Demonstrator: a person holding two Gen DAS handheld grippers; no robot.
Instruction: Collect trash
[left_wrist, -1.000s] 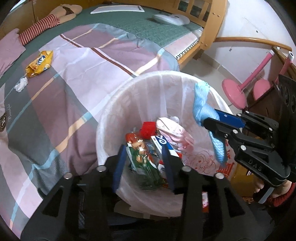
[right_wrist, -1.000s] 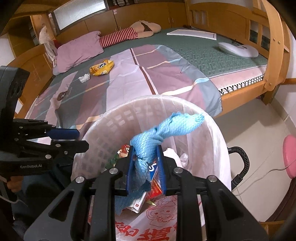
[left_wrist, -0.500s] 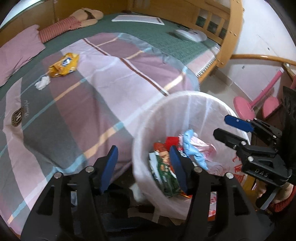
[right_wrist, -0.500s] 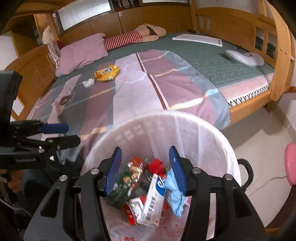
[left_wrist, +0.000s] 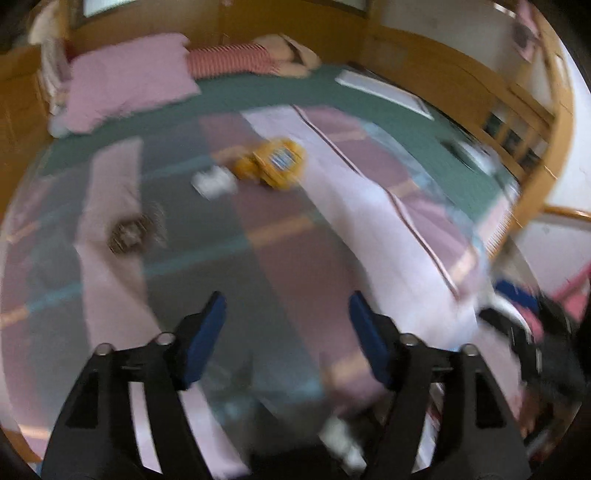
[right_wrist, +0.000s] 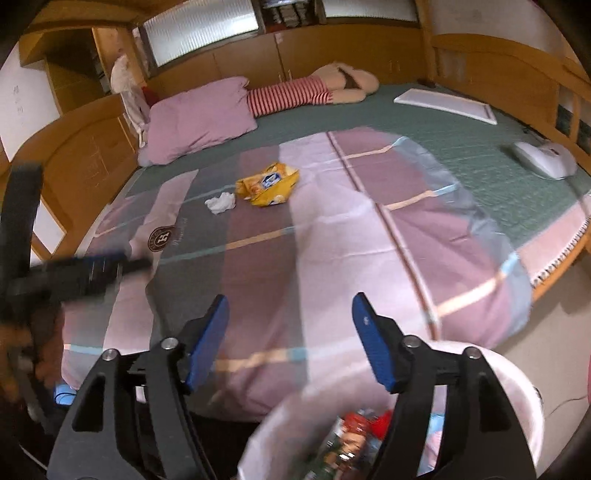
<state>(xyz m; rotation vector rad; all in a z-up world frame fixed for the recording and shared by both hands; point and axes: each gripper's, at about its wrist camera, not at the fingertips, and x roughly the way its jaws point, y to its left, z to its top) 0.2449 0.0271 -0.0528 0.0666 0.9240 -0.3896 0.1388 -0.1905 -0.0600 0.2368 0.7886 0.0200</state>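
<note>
1. Both grippers swung away from the bin since a second ago, when each hung over its mouth with an item between the pads; now aimed across the bed.
2. Left gripper (left_wrist: 284, 314): jaws apart and opening, nothing between the pads. View heavily blurred.
3. Right gripper (right_wrist: 290, 317): jaws apart and opening, likewise nothing between them.
4. White-lined trash bin (right_wrist: 517, 373) at the bed's near edge, directly under the right gripper; wrappers visible inside.
5. Remaining trash on the striped bedspread (right_wrist: 332, 240): yellow snack bag (right_wrist: 266, 183) and, just beside it to the left, crumpled white tissue (right_wrist: 221, 202). Same pair seen from the left wrist: bag (left_wrist: 275, 162), tissue (left_wrist: 214, 181). Both well apart from either gripper.
6. Step in hand, as judged: drop-off finished, return reach toward the next pieces begun.
7. Next move calls for: reaching well out over the bed, lowering open jaws astride a piece, closing without pinching bedspread fabric. Tissue light and soft, likely needing a near-full close; bag crinkly and flat, best taken at a raised fold.
8. Pillow, striped soft toy and white tray further up the bed: not judged trash.
</note>
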